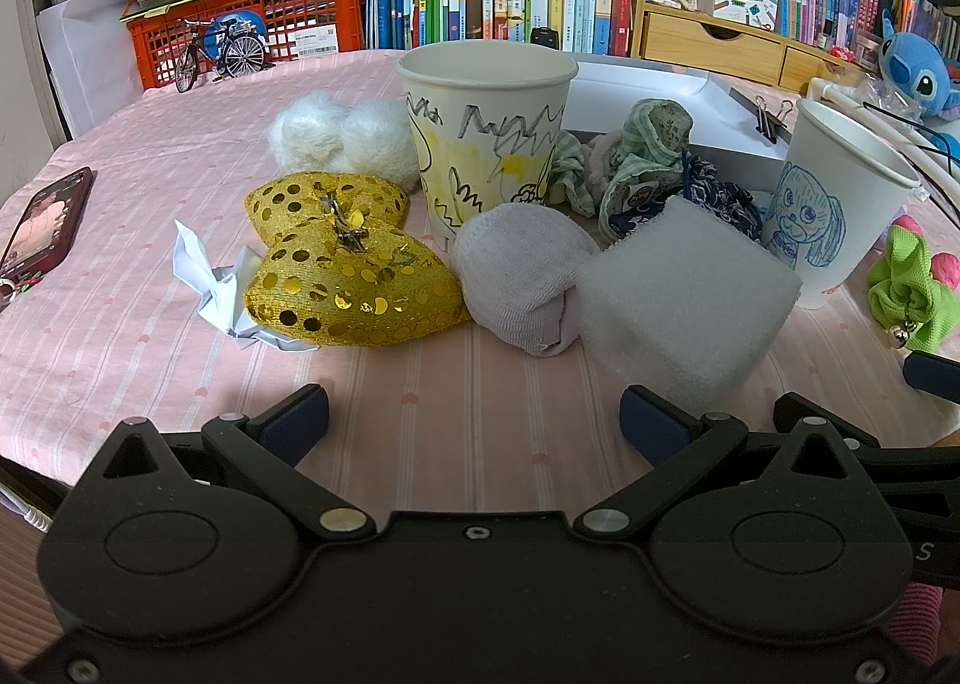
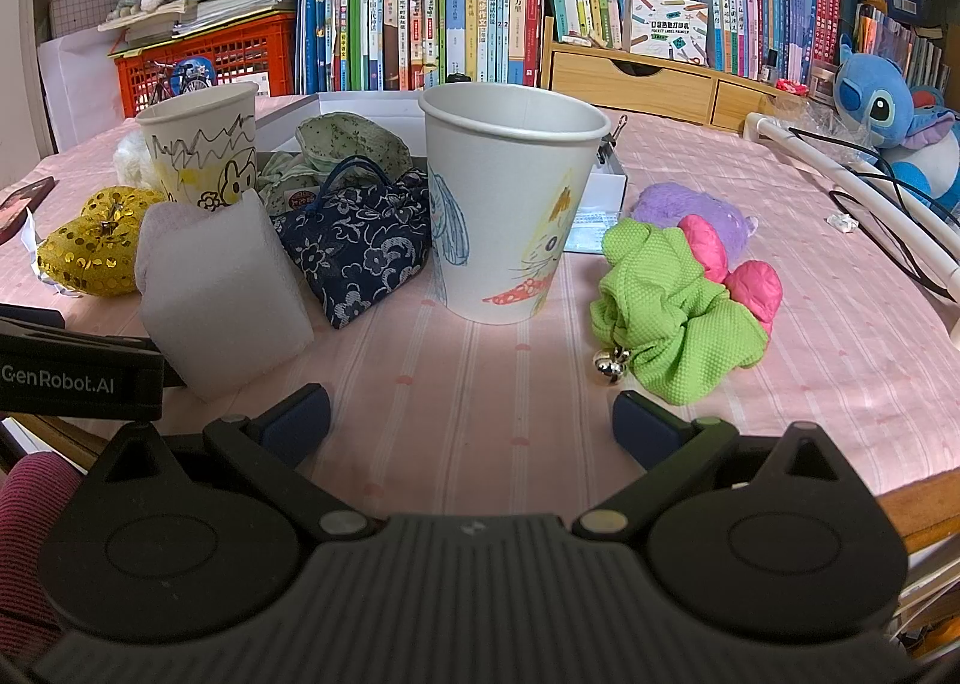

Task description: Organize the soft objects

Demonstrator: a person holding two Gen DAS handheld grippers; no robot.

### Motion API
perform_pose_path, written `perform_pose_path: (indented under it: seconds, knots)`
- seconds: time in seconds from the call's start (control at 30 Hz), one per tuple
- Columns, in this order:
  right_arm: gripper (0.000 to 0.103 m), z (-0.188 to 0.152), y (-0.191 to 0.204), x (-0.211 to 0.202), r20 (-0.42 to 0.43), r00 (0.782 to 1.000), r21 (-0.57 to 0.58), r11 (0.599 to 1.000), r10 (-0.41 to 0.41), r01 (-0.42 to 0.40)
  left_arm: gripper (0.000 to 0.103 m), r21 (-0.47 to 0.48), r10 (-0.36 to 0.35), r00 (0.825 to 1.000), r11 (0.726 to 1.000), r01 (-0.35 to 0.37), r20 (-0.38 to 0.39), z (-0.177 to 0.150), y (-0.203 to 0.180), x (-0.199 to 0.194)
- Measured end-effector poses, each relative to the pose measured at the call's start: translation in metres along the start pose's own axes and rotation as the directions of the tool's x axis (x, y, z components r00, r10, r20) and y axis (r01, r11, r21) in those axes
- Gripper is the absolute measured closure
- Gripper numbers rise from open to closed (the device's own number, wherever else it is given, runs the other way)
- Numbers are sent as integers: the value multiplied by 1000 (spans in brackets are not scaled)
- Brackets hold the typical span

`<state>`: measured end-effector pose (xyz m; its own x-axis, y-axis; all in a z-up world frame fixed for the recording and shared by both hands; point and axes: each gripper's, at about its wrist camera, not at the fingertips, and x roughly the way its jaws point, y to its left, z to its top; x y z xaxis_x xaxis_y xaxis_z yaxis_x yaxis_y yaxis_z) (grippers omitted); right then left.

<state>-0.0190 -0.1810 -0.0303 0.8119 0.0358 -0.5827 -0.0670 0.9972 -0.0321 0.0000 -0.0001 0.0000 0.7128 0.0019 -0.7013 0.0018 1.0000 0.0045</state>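
Left cup (image 1: 486, 144): you see it behind the rolled sock (image 1: 522, 282) and sequin bow (image 1: 348, 258).
Foam block (image 1: 684, 300): right of the sock, touching it.
Right cup (image 2: 510, 204): between the floral pouch (image 2: 360, 252) and scrunchie (image 2: 672, 312).
Phone (image 1: 45, 222): far left.

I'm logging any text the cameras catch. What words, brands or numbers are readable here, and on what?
"GenRobot.AI": white print on the black body of the left gripper, seen from the right wrist.
"POCKET LABEL PRINTER": on the white cardboard box on the wooden drawer unit.
"S": lone letter on the right gripper.
Book spines: Chinese titles, too small to transcribe reliably.
White barcode label on the red crate: blurred.
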Motion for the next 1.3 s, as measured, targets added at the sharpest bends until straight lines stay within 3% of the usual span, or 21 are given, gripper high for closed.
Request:
perform_pose_path:
  seconds: [1.3]
  knots:
    - [0, -6, -1, -1, 31, 1000, 7, 1000, -2, 2, 0, 8, -6, 1000, 1000, 6, 14, -2, 3, -1]
